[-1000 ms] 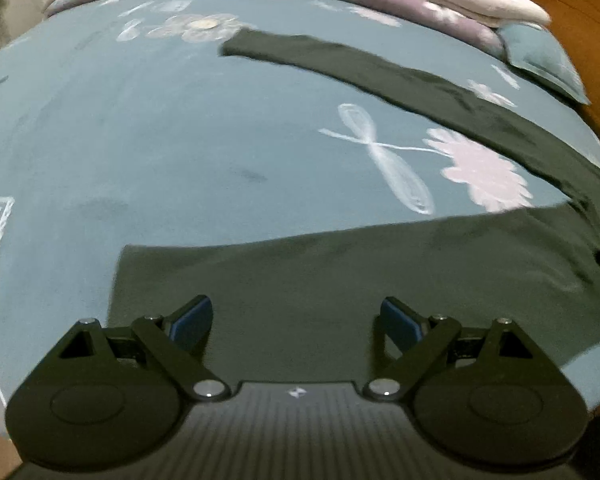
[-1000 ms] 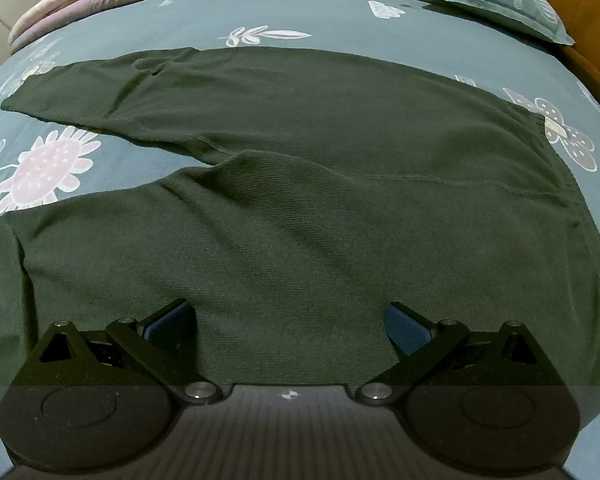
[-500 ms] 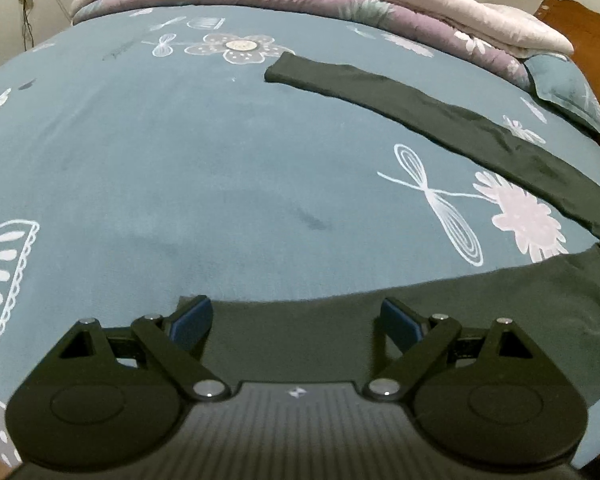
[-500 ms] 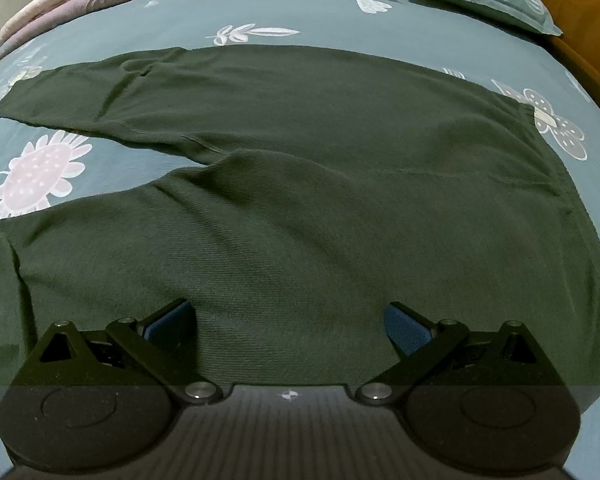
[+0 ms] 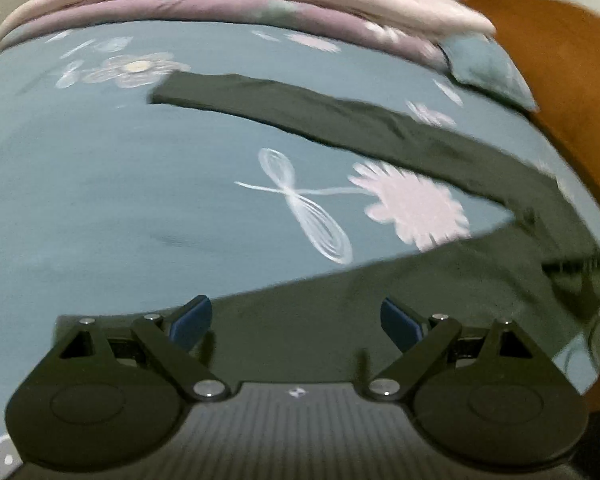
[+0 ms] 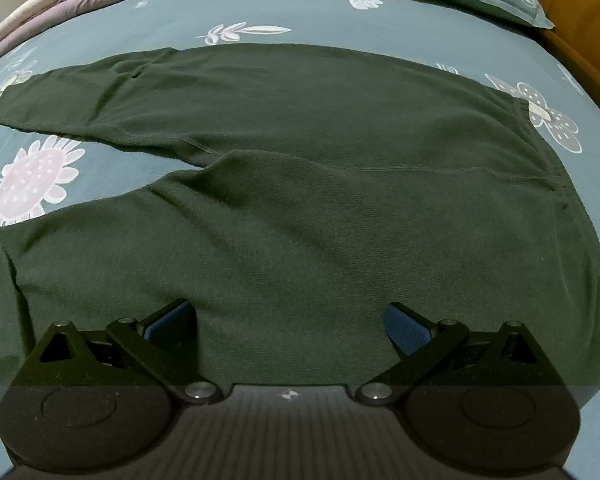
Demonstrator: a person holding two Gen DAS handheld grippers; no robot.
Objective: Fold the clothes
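Dark green trousers [image 6: 300, 208] lie spread flat on the bedsheet [image 5: 140, 200], legs apart; left gripper [image 5: 296, 320] and right gripper [image 6: 290, 326] hover spread wide, empty. Risk: pinching sheet with cloth, bunching

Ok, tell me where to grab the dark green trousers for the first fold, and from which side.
Probably the cuff of the near leg, just ahead of the open left gripper, taken from its loose edge. The dark green trousers lie flat on the bedspread with legs splayed, so that free edge should lift easily onto the far leg.
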